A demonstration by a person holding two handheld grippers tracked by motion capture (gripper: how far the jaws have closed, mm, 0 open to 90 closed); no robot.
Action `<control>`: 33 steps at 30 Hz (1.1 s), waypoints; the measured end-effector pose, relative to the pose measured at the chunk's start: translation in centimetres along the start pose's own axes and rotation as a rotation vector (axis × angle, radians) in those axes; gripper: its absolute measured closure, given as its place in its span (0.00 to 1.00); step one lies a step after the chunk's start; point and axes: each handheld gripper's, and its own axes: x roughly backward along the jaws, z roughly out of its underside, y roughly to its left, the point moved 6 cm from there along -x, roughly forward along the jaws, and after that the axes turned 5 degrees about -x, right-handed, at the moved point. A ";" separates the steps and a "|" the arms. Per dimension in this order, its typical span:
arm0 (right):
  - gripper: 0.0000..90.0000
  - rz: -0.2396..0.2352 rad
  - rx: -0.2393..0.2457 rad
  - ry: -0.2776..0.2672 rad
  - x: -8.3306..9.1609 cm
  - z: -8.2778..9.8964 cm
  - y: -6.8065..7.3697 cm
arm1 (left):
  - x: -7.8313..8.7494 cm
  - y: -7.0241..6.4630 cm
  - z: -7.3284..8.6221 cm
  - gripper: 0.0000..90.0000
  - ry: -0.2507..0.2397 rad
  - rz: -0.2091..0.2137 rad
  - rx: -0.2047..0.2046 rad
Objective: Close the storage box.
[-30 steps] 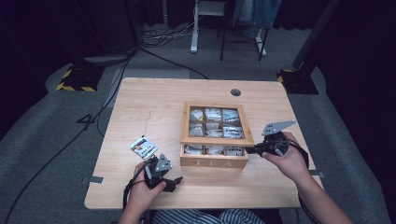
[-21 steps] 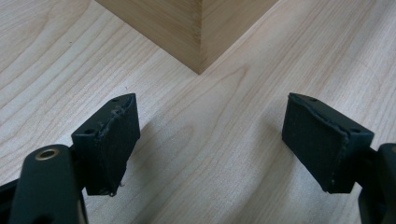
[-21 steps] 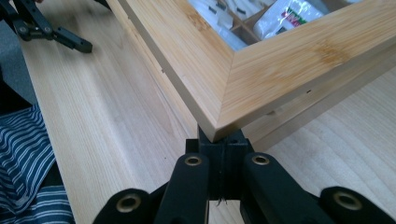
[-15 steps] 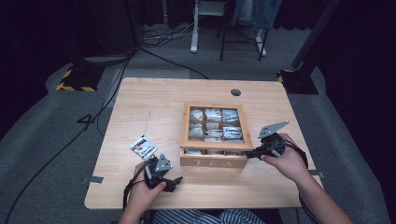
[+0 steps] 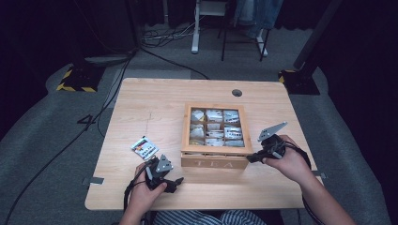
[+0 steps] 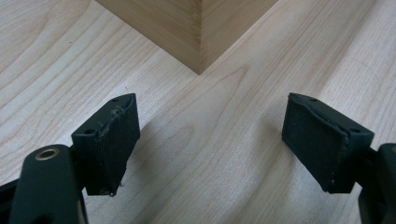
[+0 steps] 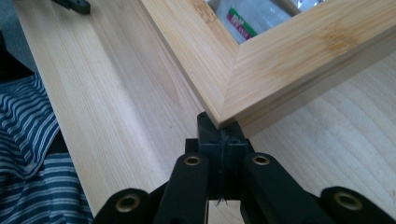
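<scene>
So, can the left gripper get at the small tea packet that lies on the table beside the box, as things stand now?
Probably yes. The left gripper has its jaws open and empty, and the tea packet lies flat on bare table just beyond that hand, left of the wooden tea box. Nothing stands between them.

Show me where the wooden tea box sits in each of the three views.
High view: the tea box stands at the middle of the table, its lid shut, between the two grippers.
Left gripper view: one lower corner of the box is at the top centre, beyond the open fingers.
Right gripper view: a corner of its lid fills the upper right, just above the shut fingers.
Shared landmark: the light wood tabletop.
</scene>
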 end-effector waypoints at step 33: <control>1.00 0.061 -0.012 -0.137 4.7 0.8 -4.0 | 2.9 1.7 1.3 0.24 -0.016 -0.047 0.046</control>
